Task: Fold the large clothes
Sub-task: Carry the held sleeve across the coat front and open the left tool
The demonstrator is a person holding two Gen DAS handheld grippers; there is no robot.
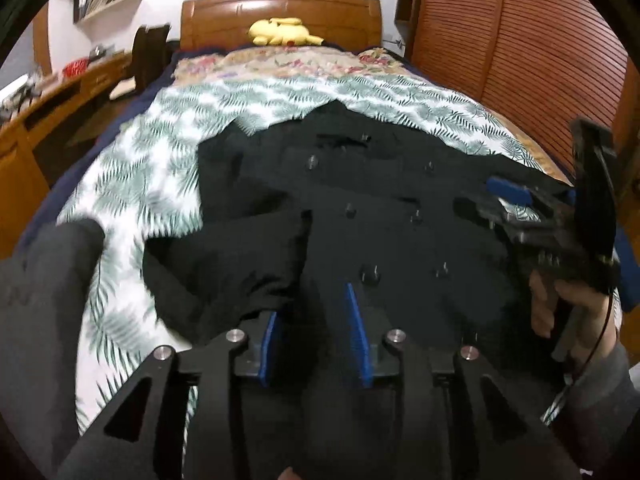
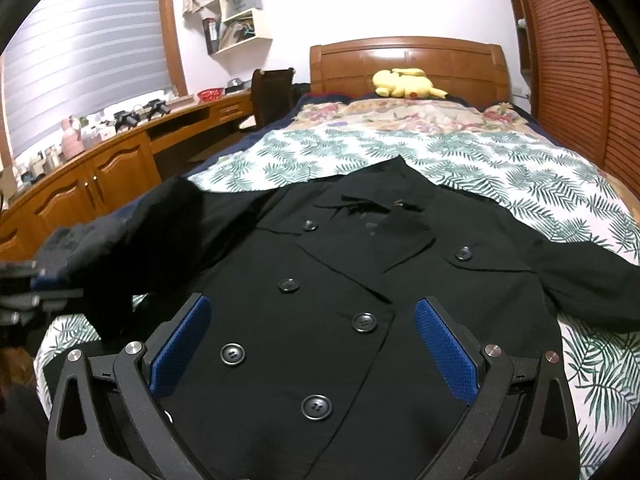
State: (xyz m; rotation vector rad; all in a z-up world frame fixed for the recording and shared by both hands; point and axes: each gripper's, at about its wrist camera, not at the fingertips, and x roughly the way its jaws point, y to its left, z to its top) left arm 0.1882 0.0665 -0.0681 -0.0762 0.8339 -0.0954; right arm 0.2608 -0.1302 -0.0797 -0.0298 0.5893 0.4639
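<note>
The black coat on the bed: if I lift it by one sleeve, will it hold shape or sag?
The coat will probably sag: its sleeve already lies crumpled and limp. It looks thick and double-breasted, so likely heavy. Expect drag across the bedspread.

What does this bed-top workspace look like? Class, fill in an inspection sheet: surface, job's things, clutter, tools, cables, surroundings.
Surface: bed with leaf-print cover, lightly rumpled.
Job's things: black coat lying front up, buttoned; one sleeve stretched out, the other sleeve bunched beside the left tool.
Clutter: yellow plush toy by the headboard.
Tools: left tool partly open, low over the coat; right tool wide open above the coat front, holding nothing.
Cables: thin black cable by the right hand.
Surroundings: wooden desk, wall shelves, louvred doors.
</note>
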